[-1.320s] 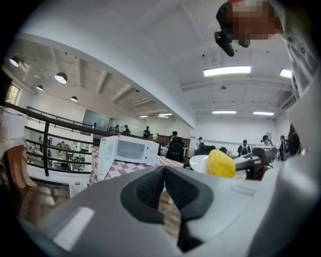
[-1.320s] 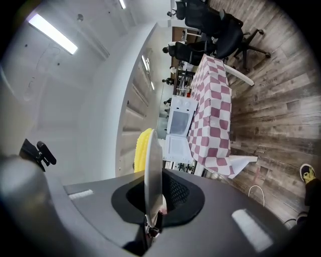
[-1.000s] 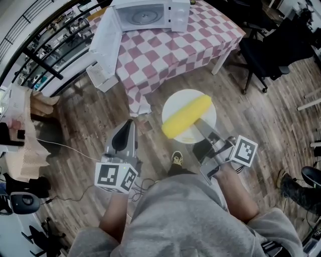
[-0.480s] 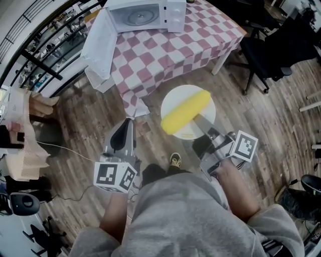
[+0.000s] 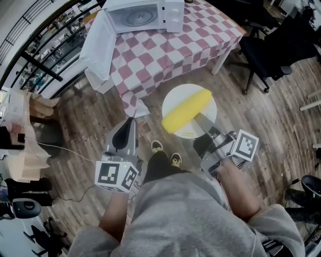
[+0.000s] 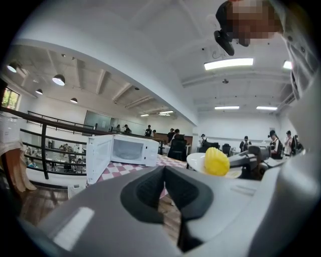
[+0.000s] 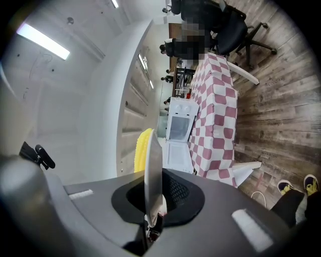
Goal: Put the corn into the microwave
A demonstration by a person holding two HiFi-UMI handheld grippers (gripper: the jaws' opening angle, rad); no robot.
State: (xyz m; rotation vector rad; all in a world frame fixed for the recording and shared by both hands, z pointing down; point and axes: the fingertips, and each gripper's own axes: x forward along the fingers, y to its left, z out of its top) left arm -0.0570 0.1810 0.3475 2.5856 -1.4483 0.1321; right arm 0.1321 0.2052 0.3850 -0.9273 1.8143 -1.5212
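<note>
The right tongs (image 5: 203, 123) clamp the plate (image 5: 176, 99) bearing the corn (image 5: 186, 110) (microwave (image 5: 143, 15) door open); left tongs (image 5: 130, 122) closed.

No lettering is readable from here: the microwave (image 5: 143, 15) control panel is too small to make out, and the two marker cubes (image 5: 116, 175) carry only black-and-white square patterns.

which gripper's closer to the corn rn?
Right. The right gripper clamps the plate carrying the corn; the left gripper hangs apart, to its left.
</note>
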